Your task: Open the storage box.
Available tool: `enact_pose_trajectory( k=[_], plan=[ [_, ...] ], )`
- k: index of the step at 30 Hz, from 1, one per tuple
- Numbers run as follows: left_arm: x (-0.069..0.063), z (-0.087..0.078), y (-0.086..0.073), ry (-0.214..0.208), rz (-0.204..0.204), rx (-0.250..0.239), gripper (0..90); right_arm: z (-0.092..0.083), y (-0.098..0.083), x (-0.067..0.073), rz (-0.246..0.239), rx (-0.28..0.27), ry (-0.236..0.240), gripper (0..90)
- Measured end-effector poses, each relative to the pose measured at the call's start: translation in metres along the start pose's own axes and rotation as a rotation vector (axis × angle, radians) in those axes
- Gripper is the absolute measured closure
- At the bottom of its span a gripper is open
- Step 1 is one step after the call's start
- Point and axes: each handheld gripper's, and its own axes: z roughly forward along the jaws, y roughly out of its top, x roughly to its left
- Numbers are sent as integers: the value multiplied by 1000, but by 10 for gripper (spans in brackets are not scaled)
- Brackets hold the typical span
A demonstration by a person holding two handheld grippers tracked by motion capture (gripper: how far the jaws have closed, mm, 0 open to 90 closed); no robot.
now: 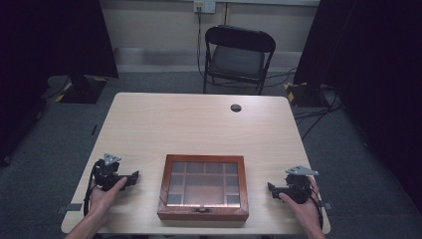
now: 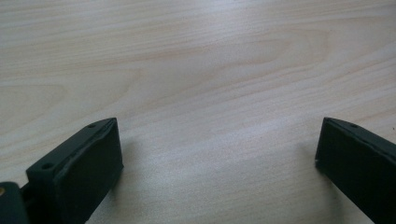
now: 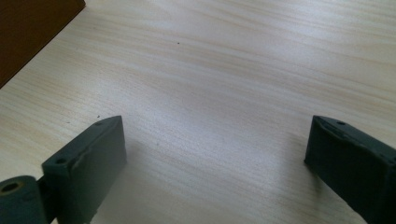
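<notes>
We hold both claws wide apart and empty over the tabletop (image 1: 149, 119): the left claw (image 1: 133, 178) left of the glass-lidded wooden box (image 1: 203, 187), the right claw (image 1: 271, 189) right of it. A folding chair (image 1: 239, 57) stands beyond the box.

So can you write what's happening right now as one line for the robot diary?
left gripper: open, empty, left of box | right gripper: open, empty, right of box | wooden box: lid shut, on table, untouched

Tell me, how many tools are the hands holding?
2. The left tool rests left of the wooden box; the right tool rests right of it. Both open.
</notes>
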Motion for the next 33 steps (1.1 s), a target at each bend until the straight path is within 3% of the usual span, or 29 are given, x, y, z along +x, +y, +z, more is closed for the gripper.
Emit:
enact_pose_trajectory(
  k=[4, 6, 12, 16, 17, 22, 23, 33],
  plan=[
    [0, 0, 0, 5, -2, 0, 0, -4, 2, 0, -3, -3, 20, 181],
    [0, 0, 0, 5, -2, 0, 0, -7, 4, 1, 8, 1, 25, 150],
    [0, 0, 0, 5, -2, 0, 0, -21, 16, 9, 12, -47, 94, 194],
    [0, 0, 0, 5, -2, 0, 0, -28, 20, 13, 14, -72, 116, 204],
    [0, 0, 0, 4, -2, 0, 0, -32, 22, 15, 20, -78, 159, 254],
    [0, 0, 0, 4, -2, 0, 0, -39, 28, 19, 18, -99, 228, 316],
    [0, 0, 0, 5, -3, 0, 0, -43, 32, 23, 1, -113, 262, 362],
    [0, 0, 0, 1, 0, -1, 0, -56, 45, 48, -81, -140, 373, 449]
  ],
)
